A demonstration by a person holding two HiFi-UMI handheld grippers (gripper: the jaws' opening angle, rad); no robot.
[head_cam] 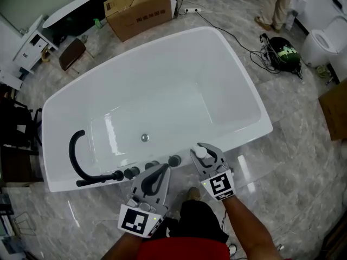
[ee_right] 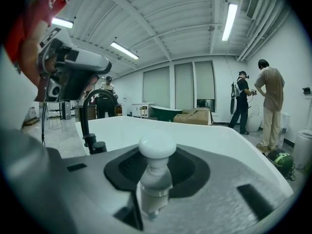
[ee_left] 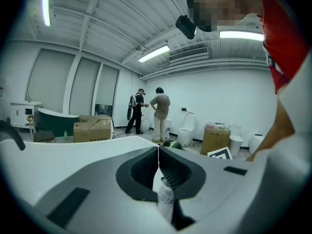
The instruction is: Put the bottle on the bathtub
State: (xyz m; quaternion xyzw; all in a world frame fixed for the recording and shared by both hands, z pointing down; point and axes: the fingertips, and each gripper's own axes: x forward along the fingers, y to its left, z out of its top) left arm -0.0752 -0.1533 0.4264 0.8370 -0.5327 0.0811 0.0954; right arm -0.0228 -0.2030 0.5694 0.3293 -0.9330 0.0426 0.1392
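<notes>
The white bathtub [head_cam: 238, 99] fills the middle of the head view. At its near rim my right gripper [head_cam: 201, 151] is shut on a white bottle [ee_right: 155, 175] with a round cap [head_cam: 201, 152], held upright between the jaws. Just left of it, my left gripper [head_cam: 161, 170] hovers over the same rim beside the black knobs [head_cam: 174, 160]. Its jaw tips touch [ee_left: 158, 152], and a small pale labelled bottle [ee_left: 165, 200] sits in the hollow behind them.
A black curved faucet [head_cam: 76, 153] stands on the tub's near left rim. A cardboard box [head_cam: 140, 8], cables and a dark bag [head_cam: 283, 53] lie beyond the tub. Toilets [head_cam: 325, 42] stand at the right. Two people [ee_left: 158, 112] stand far off.
</notes>
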